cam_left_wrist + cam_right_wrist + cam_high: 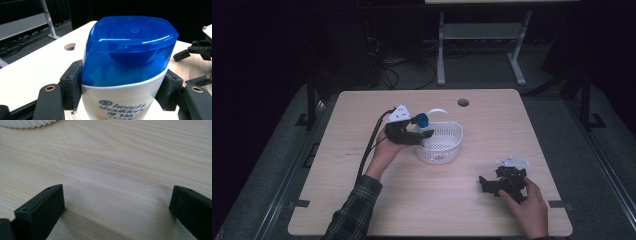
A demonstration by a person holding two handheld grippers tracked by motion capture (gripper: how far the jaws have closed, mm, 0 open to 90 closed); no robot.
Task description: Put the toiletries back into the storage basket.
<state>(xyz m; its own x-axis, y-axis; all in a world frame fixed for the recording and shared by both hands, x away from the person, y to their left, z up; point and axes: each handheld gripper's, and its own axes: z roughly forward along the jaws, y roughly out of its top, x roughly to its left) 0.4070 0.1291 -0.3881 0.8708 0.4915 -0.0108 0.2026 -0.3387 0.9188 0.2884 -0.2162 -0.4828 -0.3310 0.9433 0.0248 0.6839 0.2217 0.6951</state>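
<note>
Nearest, at the right of a pale wood-grain table point(362, 200), a person's right hand rests the right gripper point(504, 182) low on the bare surface. Its two black jaws stand wide apart with nothing between them, only smooth matte wood.

Farther in, left of centre, the left gripper point(409, 134) holds a shampoo bottle point(125, 75) at the left rim of a white plastic basket point(447, 150). The jaws close narrowly on the bottle's white body just below its cap, the padded faces pressing both sides. The bottle is glossy, rounded plastic with a translucent blue flip cap point(422, 120); it is likely slippery, fairly stiff but slightly squeezable, and its weight depends on how full it is, which cannot be told. The flatter body below the cap seems the surest place to grip.

The basket is rigid, perforated, with a thin arched handle. Beyond it, a round cable hole point(463, 102) sits near the far edge.
</note>
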